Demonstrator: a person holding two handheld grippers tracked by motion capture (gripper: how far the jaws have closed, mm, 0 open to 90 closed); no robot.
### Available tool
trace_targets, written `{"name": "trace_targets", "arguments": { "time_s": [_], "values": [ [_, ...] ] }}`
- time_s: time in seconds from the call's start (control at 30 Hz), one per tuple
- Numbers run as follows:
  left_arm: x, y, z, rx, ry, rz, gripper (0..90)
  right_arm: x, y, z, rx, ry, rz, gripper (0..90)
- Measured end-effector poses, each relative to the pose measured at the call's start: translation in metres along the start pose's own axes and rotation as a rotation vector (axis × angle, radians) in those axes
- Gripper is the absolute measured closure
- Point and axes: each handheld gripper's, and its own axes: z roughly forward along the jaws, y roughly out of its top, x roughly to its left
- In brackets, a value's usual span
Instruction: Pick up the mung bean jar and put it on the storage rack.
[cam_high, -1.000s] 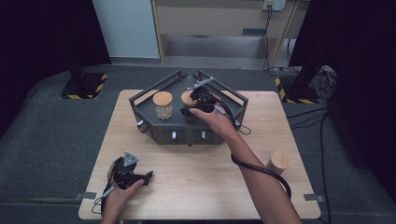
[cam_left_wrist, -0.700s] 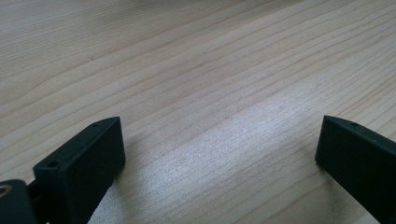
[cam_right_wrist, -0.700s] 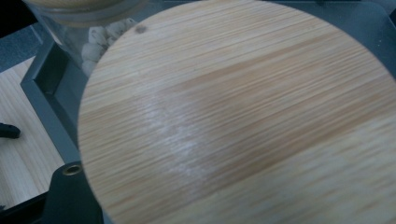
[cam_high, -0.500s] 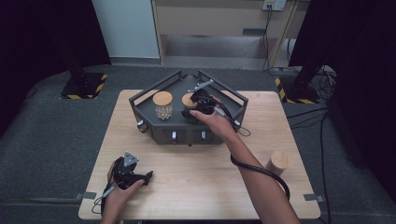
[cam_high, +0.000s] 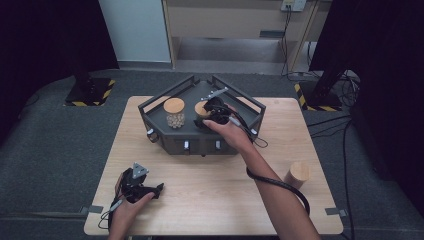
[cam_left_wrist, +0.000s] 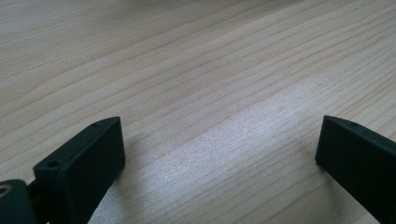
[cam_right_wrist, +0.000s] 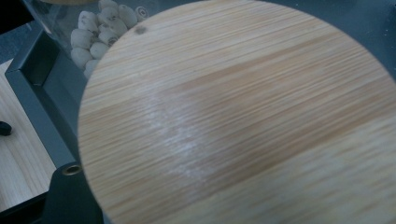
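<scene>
I have the right gripper (cam_high: 209, 116) clenched on the bamboo-lidded jar (cam_right_wrist: 243, 116) standing in the dark tray (cam_high: 200, 145) beside the jar of white beans (cam_high: 174, 113), directly under its fingers, while the left gripper (cam_high: 145, 190) rests released on the bench (cam_high: 210, 190), well apart.

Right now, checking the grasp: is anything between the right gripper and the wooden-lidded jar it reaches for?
Nothing visible. The right gripper is directly at the jar's wooden lid; the second jar stands clear beside it in the tray.
</scene>
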Motion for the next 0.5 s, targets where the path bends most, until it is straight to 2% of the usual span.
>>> {"name": "trace_targets", "arguments": {
  "time_s": [0.5],
  "values": [
    [-0.0002, 0.0, 0.0, 0.0, 0.001, 0.0, 0.0, 0.0011, -0.0061, 0.0006, -0.02, -0.001, 0.0, 25.0]
  ]
}}
